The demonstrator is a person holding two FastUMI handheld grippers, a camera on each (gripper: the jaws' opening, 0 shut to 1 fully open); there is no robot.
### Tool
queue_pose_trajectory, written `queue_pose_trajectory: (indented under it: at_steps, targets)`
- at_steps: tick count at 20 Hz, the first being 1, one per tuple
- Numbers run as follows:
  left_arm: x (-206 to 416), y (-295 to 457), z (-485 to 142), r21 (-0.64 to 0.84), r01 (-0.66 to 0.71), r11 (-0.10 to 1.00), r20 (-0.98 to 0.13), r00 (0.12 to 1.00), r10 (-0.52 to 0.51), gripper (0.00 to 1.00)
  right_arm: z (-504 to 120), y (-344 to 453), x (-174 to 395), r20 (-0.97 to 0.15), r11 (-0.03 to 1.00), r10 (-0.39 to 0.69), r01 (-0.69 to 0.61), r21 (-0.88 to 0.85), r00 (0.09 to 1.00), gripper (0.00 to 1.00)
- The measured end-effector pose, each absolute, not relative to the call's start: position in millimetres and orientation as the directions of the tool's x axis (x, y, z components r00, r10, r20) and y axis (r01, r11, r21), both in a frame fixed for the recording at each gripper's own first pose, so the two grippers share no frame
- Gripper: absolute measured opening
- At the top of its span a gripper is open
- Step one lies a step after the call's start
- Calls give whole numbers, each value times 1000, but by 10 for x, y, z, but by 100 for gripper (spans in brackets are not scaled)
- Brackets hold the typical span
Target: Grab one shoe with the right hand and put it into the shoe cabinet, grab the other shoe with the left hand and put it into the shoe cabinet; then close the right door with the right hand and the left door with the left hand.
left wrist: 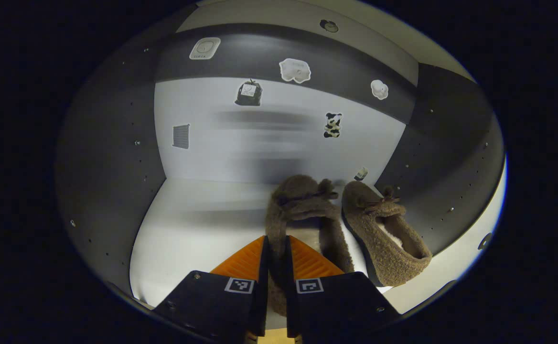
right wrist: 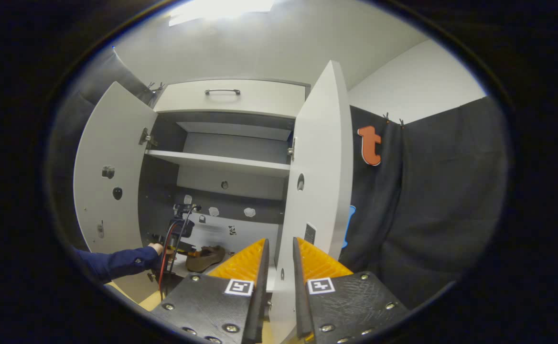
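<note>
Left gripper (left wrist: 276, 260) has its two fingers closed on the near side wall of a fuzzy brown slipper (left wrist: 303, 210), pinching the fabric between them at the bottom of the left gripper view. That slipper sits inside the shoe cabinet (left wrist: 116, 157) on its pale bottom shelf (left wrist: 198, 229), toe pointing toward the back panel, a small bow of the same fabric across its top. Just to its right stands the second slipper (left wrist: 384, 234), leaning against the dark right inner wall, its opening turned so a lighter lining shows inside. Both are of the same woolly, tan-brown fabric with a dark sole edge. The back panel carries several small stickers, and a dark band runs above them.

From the right gripper view, the right gripper (right wrist: 279, 260) has its fingers drawn close together with only a narrow gap, and the edge of the open right door (right wrist: 317, 162) stands in that gap; whether the fingers press on it I cannot tell. The left door (right wrist: 109, 167) stands swung wide on the far left. Low in the cabinet, a blue sleeve (right wrist: 116, 263) reaches in beside a cabled device, with a brown slipper (right wrist: 206, 258) lying near it. A white shelf (right wrist: 217, 162) spans the middle, and a drawer with a handle (right wrist: 222, 91) sits on top.
</note>
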State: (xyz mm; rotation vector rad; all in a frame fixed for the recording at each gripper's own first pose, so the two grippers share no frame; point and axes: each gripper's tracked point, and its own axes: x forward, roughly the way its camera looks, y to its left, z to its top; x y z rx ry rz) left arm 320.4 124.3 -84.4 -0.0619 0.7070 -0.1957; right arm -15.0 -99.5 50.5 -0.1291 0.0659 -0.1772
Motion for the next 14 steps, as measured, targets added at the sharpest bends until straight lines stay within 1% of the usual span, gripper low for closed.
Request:
queue_pose_trajectory:
  at_steps: [1, 2, 3, 4, 6, 7, 9, 10, 13, 14]
  targets:
    - [3157, 1243, -827, -127, 158, 979, -637, 744, -202, 19, 523, -988, -191, -52, 979, -170, 163, -122, 984, 27]
    - [3130, 1245, -801, -129, 154, 980, -637, 744, -201, 33, 542, -985, -223, -49, 982, -159, 153, -109, 986, 27]
    - [3081, 1250, -786, -132, 152, 979, -637, 744, -202, 29, 572, -978, -267, -43, 985, -147, 142, -97, 988, 27]
    - [3041, 1262, -739, -132, 152, 980, -632, 748, -201, 34, 598, -990, -303, -36, 987, -139, 135, -87, 990, 27]
    - [2961, 1273, -591, -121, 163, 979, -607, 769, -203, 63, 672, -1024, -389, -17, 989, -131, 129, -77, 991, 27]
    - [2909, 1266, -484, -115, 173, 978, -585, 784, -207, 67, 718, -1092, -445, -3, 987, -140, 140, -78, 990, 27]
    - [2798, 1276, -281, -98, 175, 980, -550, 811, -200, 69, 776, -1232, -525, 16, 983, -167, 167, -80, 986, 27]
    - [2743, 1266, -151, -94, 177, 980, -523, 829, -200, 72, 793, -1326, -566, 22, 980, -183, 185, -80, 983, 27]
    - [2503, 1162, 329, -100, 203, 974, -421, 878, -226, 72, 744, -1660, -599, 17, 969, -237, 238, -70, 971, 27]
    - [2410, 1120, 484, -96, 220, 971, -388, 890, -240, 72, 702, -1751, -601, 6, 965, -253, 253, -63, 967, 29]
